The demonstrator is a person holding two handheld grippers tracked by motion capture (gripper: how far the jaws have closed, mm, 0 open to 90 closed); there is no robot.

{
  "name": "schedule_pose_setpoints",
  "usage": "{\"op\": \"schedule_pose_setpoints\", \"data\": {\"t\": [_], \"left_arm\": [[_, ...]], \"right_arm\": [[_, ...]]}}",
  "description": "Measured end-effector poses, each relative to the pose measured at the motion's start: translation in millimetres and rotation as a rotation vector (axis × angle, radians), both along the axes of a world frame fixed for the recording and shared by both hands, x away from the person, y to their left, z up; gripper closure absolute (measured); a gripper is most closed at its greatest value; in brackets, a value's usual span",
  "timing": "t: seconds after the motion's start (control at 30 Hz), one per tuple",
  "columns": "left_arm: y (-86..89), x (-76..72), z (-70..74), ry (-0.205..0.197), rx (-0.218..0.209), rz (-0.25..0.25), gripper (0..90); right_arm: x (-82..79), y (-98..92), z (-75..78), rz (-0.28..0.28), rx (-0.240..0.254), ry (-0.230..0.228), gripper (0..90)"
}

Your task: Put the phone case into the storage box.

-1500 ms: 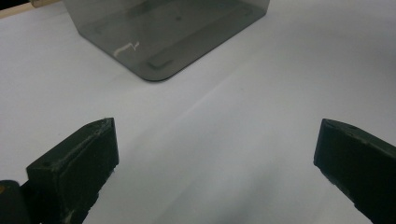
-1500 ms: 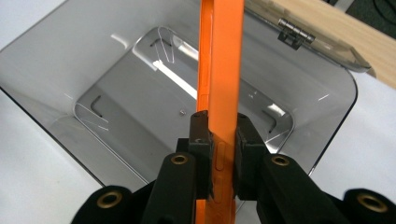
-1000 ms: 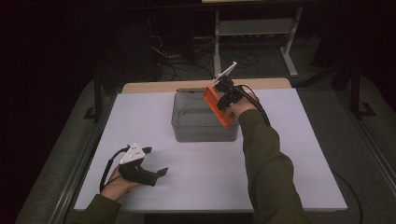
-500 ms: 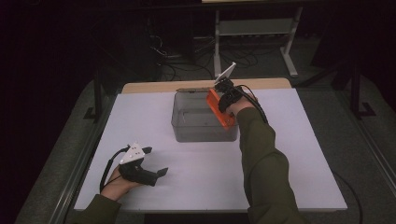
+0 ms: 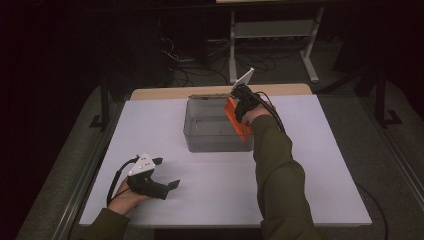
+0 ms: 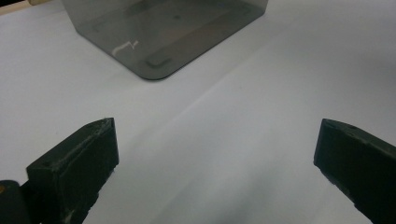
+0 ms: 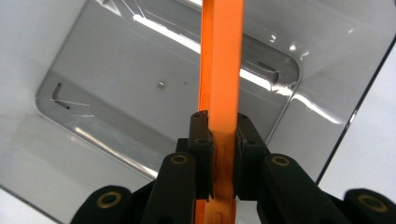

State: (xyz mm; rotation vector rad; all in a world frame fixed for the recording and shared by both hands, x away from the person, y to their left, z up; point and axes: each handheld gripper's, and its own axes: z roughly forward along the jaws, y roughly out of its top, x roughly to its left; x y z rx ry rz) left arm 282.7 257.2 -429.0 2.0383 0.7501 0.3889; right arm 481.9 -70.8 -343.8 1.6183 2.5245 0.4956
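Right gripper (image 7: 219, 154) had its jaws clenched on the lower end of a thin orange plate (image 7: 223, 70), held edge-on above the open grey bin (image 5: 200, 142), near its right wall. Left gripper (image 5: 150, 180) sat idle on the white surface (image 5: 320, 165), jaws released, nothing between them, well apart from the bin.

Risks, my read:
- Grip was near one end of the plate, so it could pivot in the jaws if nudged.
- The plate's edge could catch the rim on the way down and shove the bin; nothing steadied it.
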Motion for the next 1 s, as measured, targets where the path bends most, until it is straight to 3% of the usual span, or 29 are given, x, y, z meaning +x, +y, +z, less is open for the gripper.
{"op": "schedule_pose_setpoints", "data": {"t": [0.7, 1.0], "left_arm": [[-0.4, 0.2, -0.1, 0.002, 0.007, -0.009, 0.0], [-0.9, 0.0, -0.2, 0.005, 0.005, -0.009, 0.0]], "right_arm": [[6.0, -1.3, -9.7, -0.161, -0.005, 0.076, 78.9], [7.4, -2.1, -13.5, -0.2, -0.005, 0.107, 78.9]]}}
